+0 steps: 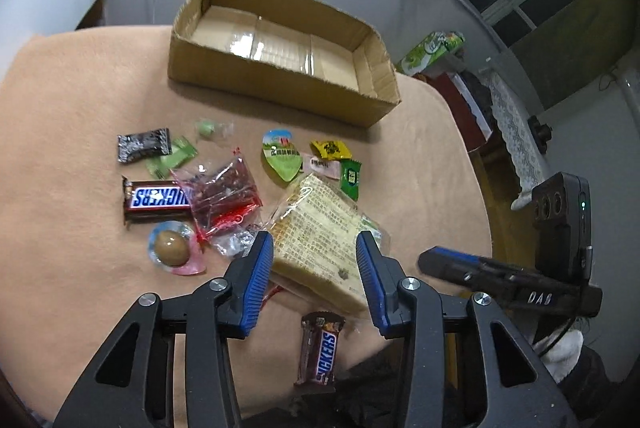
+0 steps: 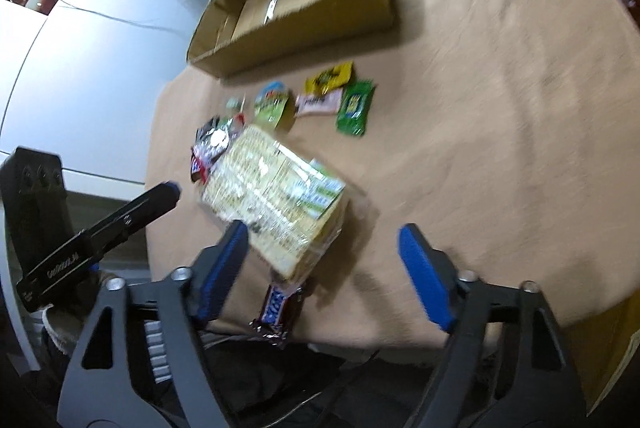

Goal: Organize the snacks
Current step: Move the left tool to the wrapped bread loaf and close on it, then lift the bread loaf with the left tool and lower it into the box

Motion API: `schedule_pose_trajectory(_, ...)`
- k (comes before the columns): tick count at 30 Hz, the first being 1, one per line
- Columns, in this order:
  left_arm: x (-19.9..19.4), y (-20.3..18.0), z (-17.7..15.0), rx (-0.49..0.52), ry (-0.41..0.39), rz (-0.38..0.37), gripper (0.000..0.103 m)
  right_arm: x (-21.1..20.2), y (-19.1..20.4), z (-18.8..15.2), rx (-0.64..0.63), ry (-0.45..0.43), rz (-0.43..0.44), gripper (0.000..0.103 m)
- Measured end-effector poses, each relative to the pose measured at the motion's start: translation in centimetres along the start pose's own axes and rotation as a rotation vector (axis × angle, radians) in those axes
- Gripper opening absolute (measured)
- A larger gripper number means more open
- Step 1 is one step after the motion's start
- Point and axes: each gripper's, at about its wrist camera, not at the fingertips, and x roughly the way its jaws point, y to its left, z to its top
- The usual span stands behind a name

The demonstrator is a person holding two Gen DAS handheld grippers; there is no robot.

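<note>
**Both hand-held grippers spread over the wafer pack**

Here the left hand-held gripper (image 1: 314, 260) reaches forward and slightly downward over the near part of the counter (image 1: 64, 132), its blue-padded fingers (image 1: 260, 268) spread wide with nothing pinched between them. The right hand-held gripper (image 2: 322, 264) comes in from the near edge, angled toward the pile of snacks, and its jaws stand spread even wider, also holding nothing; its view is blurred.

The wafer pack (image 1: 320, 232) is a pale yellow block in clear wrap printed with small text, with a green-and-white label panel at one end (image 2: 276, 196). It lies tilted on the tan cloth, its near end between the left gripper's fingers, though whether the pads touch it cannot be told. In the right wrist view it sits just ahead of that gripper's left finger and off to the left of the gap.

A small Snickers bar (image 1: 320, 352) lies at the near edge, just below the pack. Farther left are a large Snickers bar (image 1: 158, 200), a red clear packet (image 1: 224, 192) and a packaged braised egg (image 1: 172, 248). Beyond the pack are a green jelly cup (image 1: 282, 160), a yellow candy (image 1: 330, 149) and a green candy (image 1: 351, 178). The open cardboard box (image 1: 280, 84) stands at the far side, well apart from both grippers.
</note>
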Motion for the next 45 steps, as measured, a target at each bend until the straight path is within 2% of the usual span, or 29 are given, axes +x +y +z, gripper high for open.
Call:
schedule_pose_trajectory(5,1.1,0.8,0.4,-0.011,0.024,0.003,0.039,2.0,-0.5,0.0,0.053,0.053,0.064,0.061)
schedule_pose_trajectory(11,2.1,1.9,0.9,-0.023,0.046,0.006,0.039,2.8,-1.2,-0.1,0.077,0.075,0.084,0.053)
schedule_pose_trajectory(18,3.4,2.0,1.4,0.009,0.096,-0.005,0.039,3.7,-1.5,0.2,0.090,0.086,0.097,0.049)
schedule_pose_trajectory(23,4.0,2.4,1.7,0.016,0.118,0.016,0.039,4.0,-1.4,0.4,0.084,0.090,0.098,0.048)
schedule_pose_trajectory(26,4.7,2.2,1.4,0.045,0.155,0.008,0.039,3.8,-1.3,0.9,0.083,0.077,0.084,0.047)
schedule_pose_trajectory(29,4.9,1.2,1.3,0.115,0.170,0.006,0.039,3.6,-1.0,1.5,0.070,0.061,0.059,0.047)
schedule_pose_trajectory(32,4.9,0.9,1.3,0.133,0.175,0.002,0.039,3.5,-0.8,1.9,0.046,0.052,0.037,0.047)
schedule_pose_trajectory(38,4.4,0.3,1.3,0.126,0.153,0.000,0.039,2.6,-0.1,2.5,0.011,0.019,0.009,0.047)
schedule_pose_trajectory(45,2.6,-0.6,2.2,0.122,0.099,-0.029,0.039,0.1,2.1,4.3,-0.075,-0.069,-0.037,0.047)
